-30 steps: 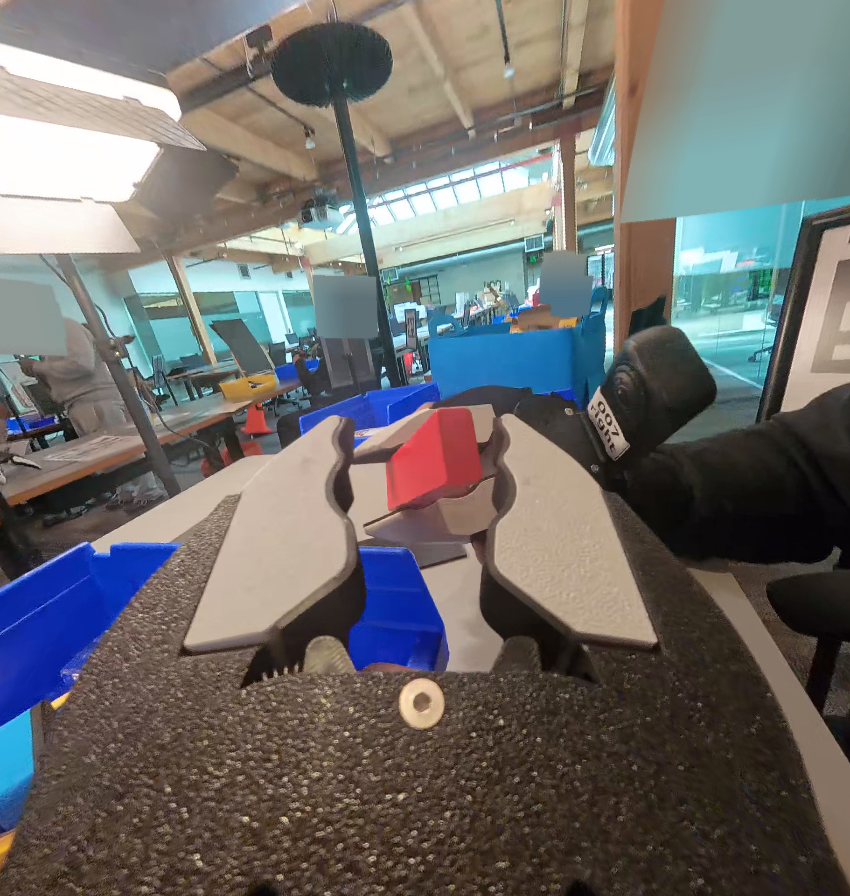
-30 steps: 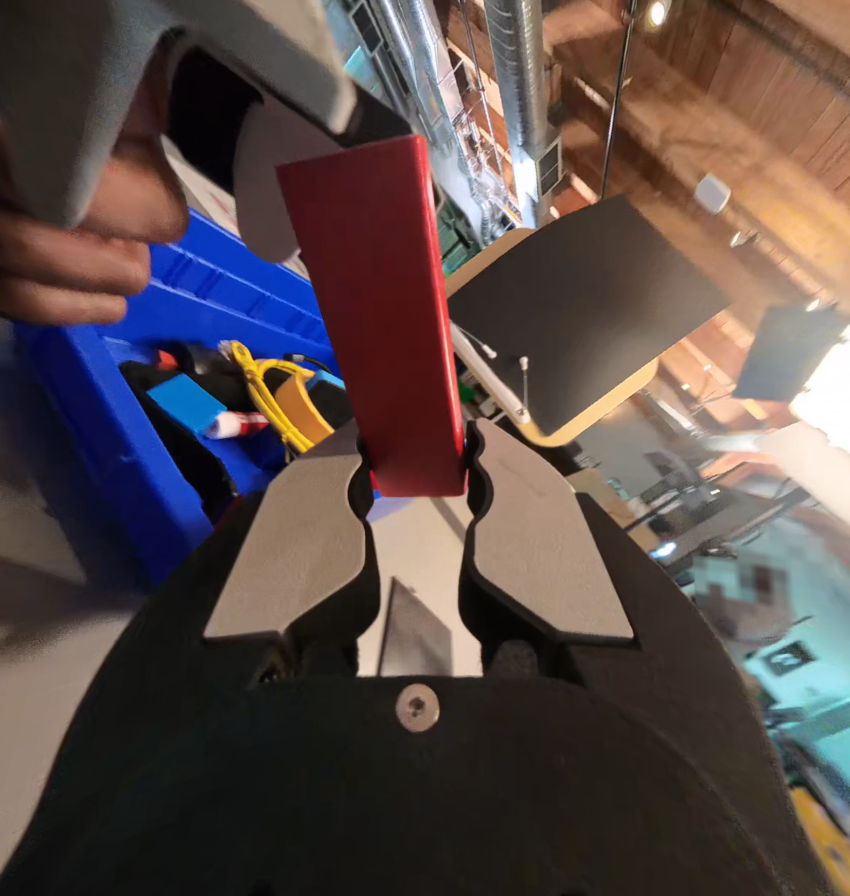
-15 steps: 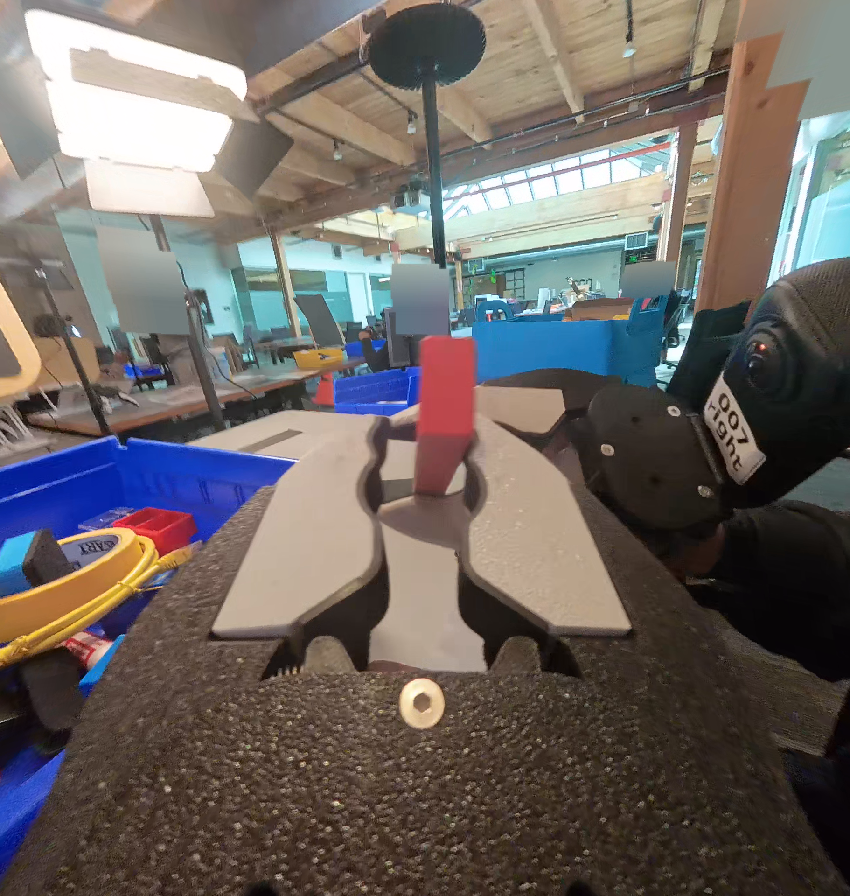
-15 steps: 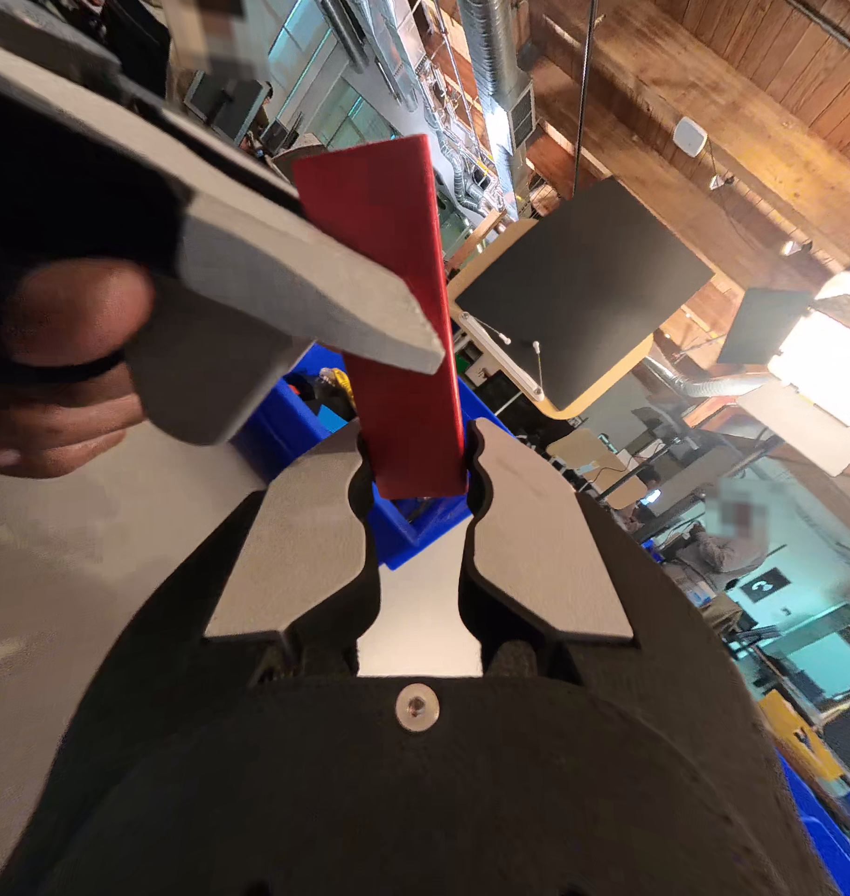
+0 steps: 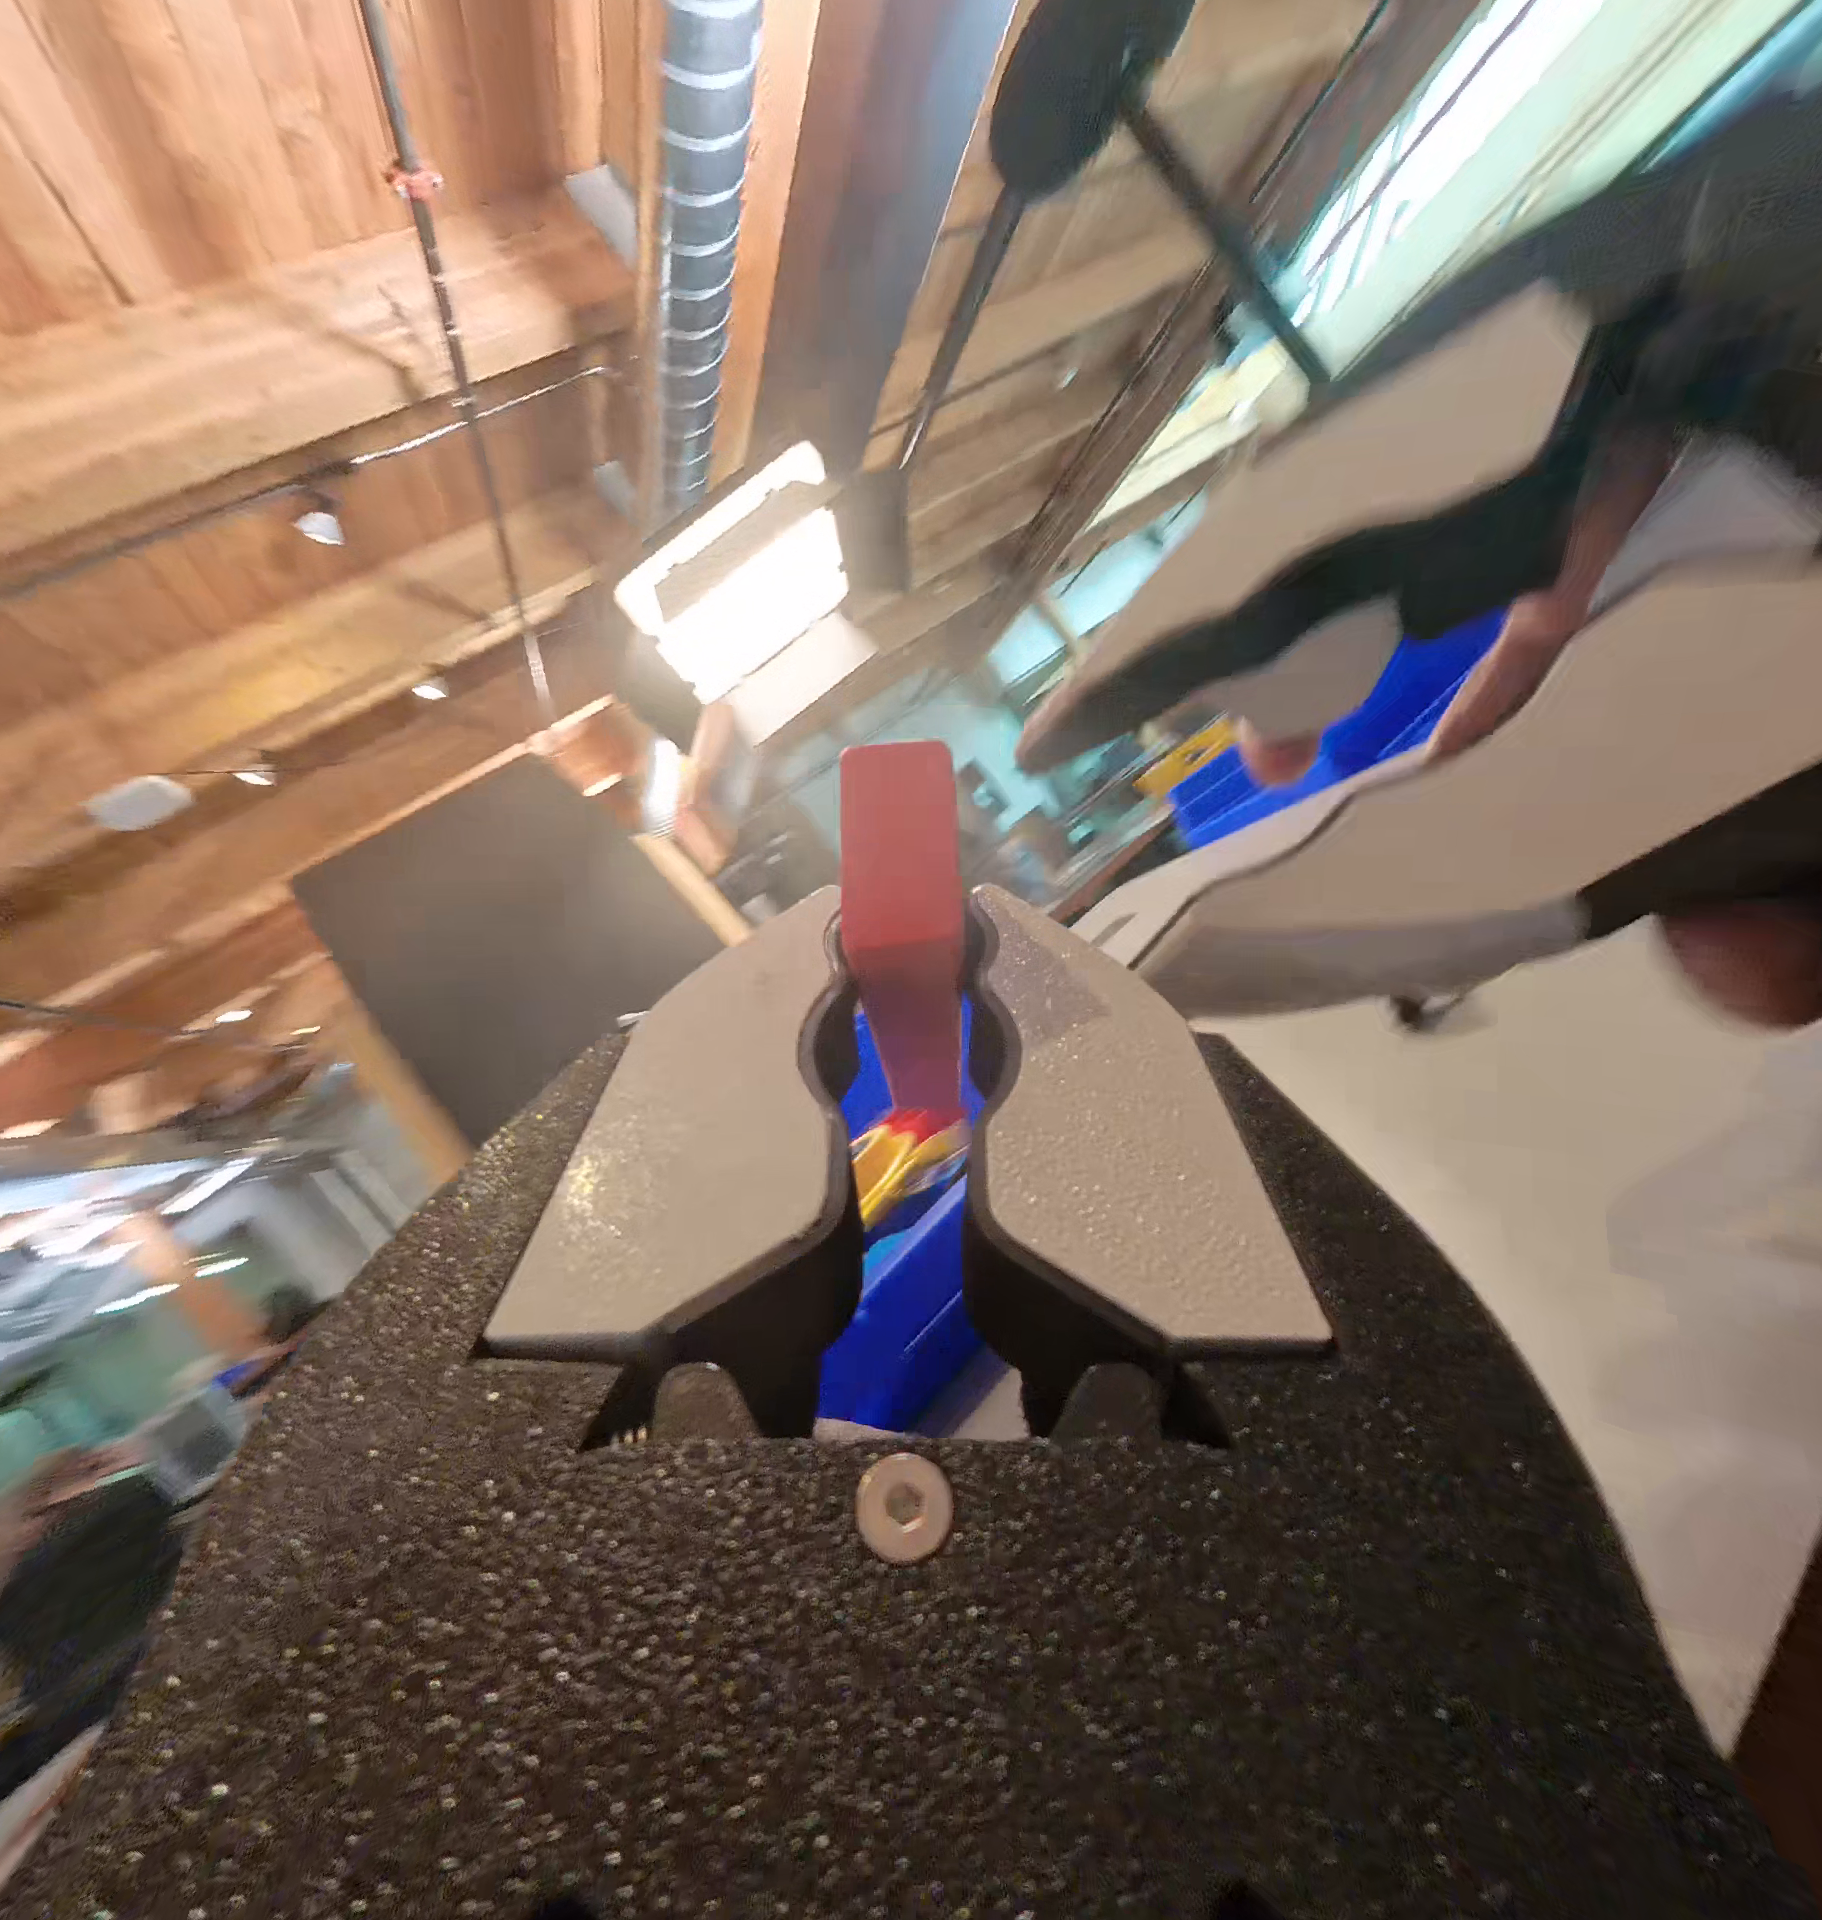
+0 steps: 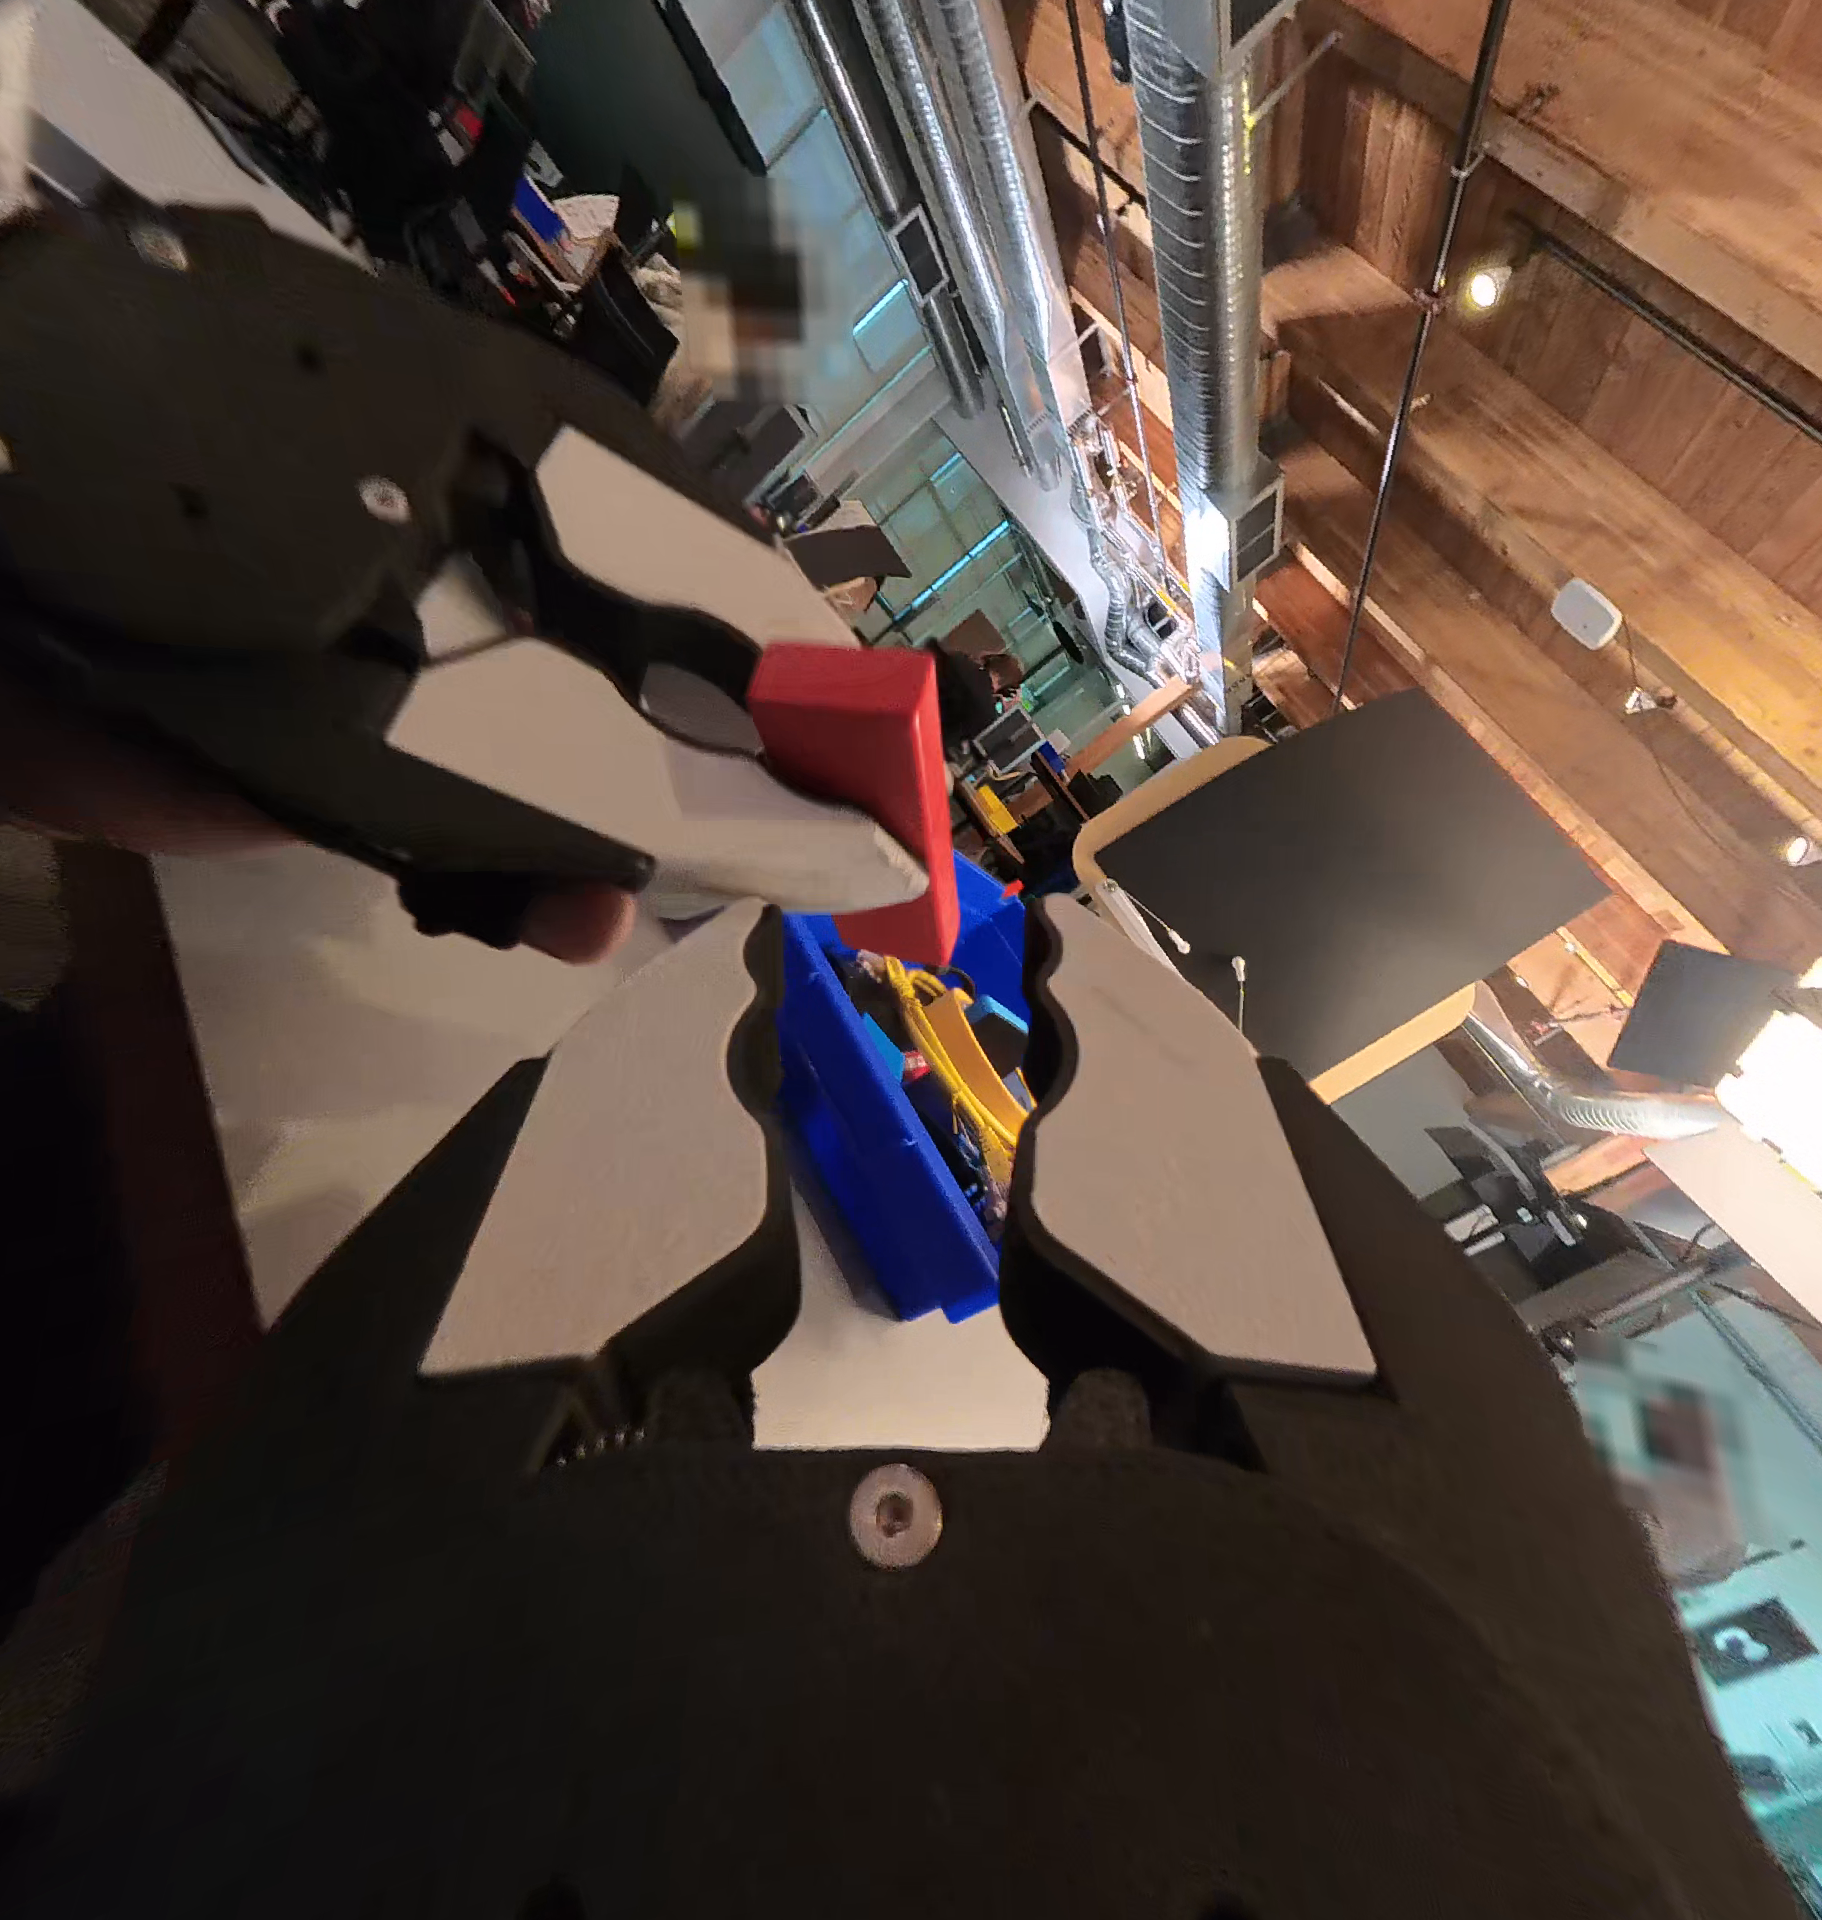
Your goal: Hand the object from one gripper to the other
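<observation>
Table: pale grey top, running under both grippers; seen at a steep tilt in both wrist views.
Blue bin: sits on the table beyond the right gripper's tips; yellow cable and small coloured items inside. In the left wrist view a strip of it shows through the gap between the fingers.
Left gripper: pitched upward toward the wooden ceiling. Jaws drawn nearly together, clamped on the red block near their tips. In the right wrist view it enters from the left, fingers pointing right, with bare fingertips of the holder's hand curled beneath its body.
Right gripper: jaws spread wide, nothing between them. Tips sit just under the block's lower end; contact cannot be told. In the left wrist view it shows blurred at upper right, fingers pointing left, clear of the block.
Red block: rectangular, upright between the left gripper's fingers, most of its length sticking out past the tips. In the right wrist view it hangs above the blue bin.
</observation>
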Tool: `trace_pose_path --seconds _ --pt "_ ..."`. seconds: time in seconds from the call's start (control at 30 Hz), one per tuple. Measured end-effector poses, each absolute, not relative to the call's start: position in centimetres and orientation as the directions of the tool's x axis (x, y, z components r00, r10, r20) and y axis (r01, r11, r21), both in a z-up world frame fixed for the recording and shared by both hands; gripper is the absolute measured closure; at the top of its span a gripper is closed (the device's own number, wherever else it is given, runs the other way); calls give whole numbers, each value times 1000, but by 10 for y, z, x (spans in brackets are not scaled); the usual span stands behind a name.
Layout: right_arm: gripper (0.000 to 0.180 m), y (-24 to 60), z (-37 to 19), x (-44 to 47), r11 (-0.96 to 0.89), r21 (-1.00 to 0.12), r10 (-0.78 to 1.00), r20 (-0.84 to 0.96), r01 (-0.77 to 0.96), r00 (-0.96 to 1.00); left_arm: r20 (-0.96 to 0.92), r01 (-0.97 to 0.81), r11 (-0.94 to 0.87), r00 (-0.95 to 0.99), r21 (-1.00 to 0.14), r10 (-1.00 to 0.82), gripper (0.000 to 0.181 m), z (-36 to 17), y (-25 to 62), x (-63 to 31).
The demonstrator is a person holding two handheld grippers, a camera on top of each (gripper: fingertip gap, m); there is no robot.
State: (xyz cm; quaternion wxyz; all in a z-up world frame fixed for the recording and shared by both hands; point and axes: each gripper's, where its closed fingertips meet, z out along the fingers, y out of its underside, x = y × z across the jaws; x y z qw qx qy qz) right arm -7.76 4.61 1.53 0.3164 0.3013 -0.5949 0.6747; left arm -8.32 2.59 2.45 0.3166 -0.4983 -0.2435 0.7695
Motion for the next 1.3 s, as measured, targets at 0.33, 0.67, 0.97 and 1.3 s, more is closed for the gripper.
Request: trace_pose_path --seconds 0.33,0.67,0.97,1.3 --pt "141 71 -8 -65 -92 -438 -122 896 -894 -426 -820 -208 -813 -77 -543 567 164 -19 65 -102" --pt "163 76 11 -69 -189 -604 -180 796 -774 -577 -739 -247 -702 108 -668 665 147 -12 70 -102" --pt "165 83 106 -100 -557 -831 -307 220 -13 -926 103 -343 249 392 -906 914 114 39 24 -110" --pt "164 54 75 -127 -456 -800 -506 -127 390 -853 301 -216 469 529 -856 793 122 33 34 -121"
